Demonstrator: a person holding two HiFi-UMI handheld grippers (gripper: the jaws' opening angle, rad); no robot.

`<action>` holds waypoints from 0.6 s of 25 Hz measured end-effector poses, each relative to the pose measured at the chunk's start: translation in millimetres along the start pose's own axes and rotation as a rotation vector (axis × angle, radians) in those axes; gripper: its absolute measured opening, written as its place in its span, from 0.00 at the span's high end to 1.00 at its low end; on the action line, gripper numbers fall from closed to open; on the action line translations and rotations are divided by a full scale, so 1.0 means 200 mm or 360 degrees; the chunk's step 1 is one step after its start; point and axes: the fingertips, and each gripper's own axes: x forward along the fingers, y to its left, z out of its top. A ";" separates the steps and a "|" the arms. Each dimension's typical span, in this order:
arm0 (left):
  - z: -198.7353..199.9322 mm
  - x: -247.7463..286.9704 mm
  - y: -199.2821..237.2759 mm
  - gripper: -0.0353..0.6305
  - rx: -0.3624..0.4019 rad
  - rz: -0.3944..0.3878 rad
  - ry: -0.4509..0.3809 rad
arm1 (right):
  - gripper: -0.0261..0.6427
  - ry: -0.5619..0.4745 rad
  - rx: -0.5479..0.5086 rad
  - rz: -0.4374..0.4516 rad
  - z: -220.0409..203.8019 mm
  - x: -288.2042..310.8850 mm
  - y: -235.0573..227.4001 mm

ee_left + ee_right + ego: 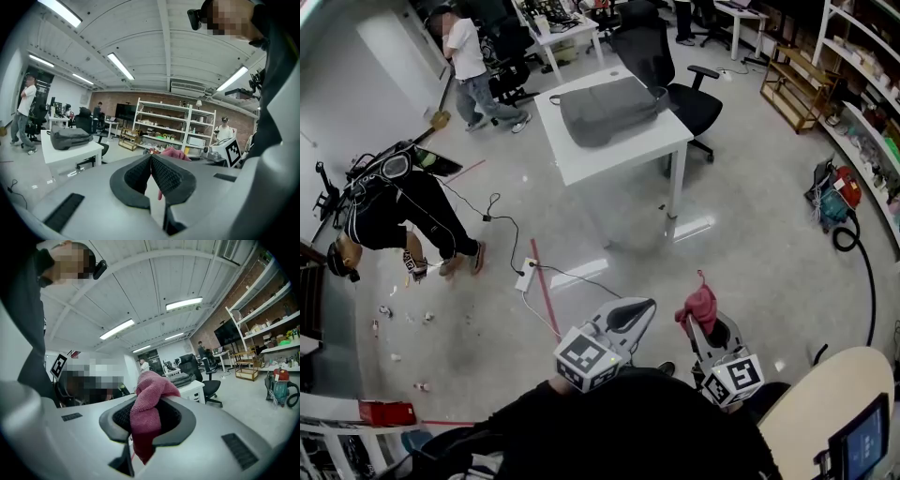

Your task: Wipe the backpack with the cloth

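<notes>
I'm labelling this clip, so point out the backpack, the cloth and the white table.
backpack point(605, 111): head view, middle of its grey body.
cloth point(146, 416): right gripper view, fold between the jaws.
white table point(619, 156): head view, bare tabletop near the front edge.

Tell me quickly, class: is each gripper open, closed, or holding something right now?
Left gripper: closed, nothing between its jaws.
Right gripper: closed on the pink cloth.
</notes>
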 end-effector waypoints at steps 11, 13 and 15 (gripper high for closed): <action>-0.07 0.05 -0.09 0.92 -0.0007 0.0081 0.0067 | 0.83 0.0010 0.0086 0.0063 -0.06 -0.07 -0.06; -0.08 0.07 -0.07 0.92 -0.0031 0.0082 0.0084 | 0.83 0.0023 0.0098 0.0064 -0.07 -0.05 -0.07; -0.09 0.09 -0.05 0.92 -0.0042 0.0071 0.0095 | 0.83 0.0039 0.0104 0.0054 -0.08 -0.03 -0.09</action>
